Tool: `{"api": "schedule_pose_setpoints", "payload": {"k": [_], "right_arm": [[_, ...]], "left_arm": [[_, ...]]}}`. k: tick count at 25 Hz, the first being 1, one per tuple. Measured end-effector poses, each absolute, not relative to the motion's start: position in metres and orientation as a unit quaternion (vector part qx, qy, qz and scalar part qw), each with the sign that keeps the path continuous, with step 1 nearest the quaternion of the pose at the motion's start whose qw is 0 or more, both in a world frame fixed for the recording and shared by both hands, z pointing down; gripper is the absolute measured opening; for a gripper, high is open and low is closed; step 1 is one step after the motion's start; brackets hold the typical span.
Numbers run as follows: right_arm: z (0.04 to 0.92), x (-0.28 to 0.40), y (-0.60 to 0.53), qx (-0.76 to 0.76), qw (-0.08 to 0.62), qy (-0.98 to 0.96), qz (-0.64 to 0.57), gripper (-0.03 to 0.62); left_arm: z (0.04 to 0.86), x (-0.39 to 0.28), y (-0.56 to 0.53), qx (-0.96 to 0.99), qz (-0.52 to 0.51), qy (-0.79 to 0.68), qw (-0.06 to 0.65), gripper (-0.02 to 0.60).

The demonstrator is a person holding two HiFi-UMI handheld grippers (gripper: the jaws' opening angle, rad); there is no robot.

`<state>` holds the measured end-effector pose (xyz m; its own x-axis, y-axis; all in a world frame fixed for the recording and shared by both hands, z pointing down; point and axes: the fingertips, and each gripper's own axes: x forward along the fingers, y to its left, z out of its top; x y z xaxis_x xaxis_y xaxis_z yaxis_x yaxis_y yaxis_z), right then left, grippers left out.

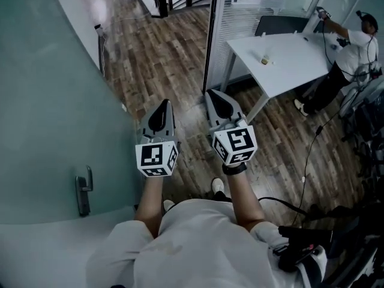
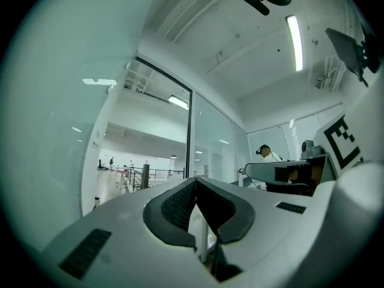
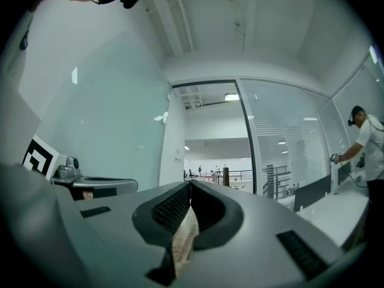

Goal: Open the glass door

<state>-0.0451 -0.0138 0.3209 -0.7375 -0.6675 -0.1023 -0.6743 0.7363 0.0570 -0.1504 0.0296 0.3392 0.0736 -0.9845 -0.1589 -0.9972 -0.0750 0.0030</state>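
Note:
The frosted glass door stands swung aside at the left, and its metal lever handle is low on the pane near my left leg. The doorway beside the black frame post is open onto a wooden floor. My left gripper and right gripper are held side by side in front of me, both pointing through the opening. Each is shut with nothing between its pads and neither touches the door. In the left gripper view the left gripper's tips meet, and in the right gripper view so do the right gripper's.
A fixed glass wall with blinds runs right of the post. Behind it stands a white table, with a person working at its far end. Black cables trail over the floor at the right. A railing shows beyond the doorway.

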Motion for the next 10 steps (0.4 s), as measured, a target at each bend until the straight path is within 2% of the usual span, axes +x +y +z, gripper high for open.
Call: {"api": "schedule_pose_setpoints", "payload": {"k": [4, 10], "right_arm": [[0.329, -0.035, -0.009, -0.375, 0.023, 0.925, 0.047, 0.005], [0.321, -0.032, 0.009, -0.384, 0.042, 0.921, 0.047, 0.005]], "left_arm": [[0.348, -0.145, 0.033, -0.729, 0.057, 0.681, 0.042, 0.003], [0.344, -0.145, 0.054, -0.733, 0.055, 0.676, 0.050, 0.003]]}}
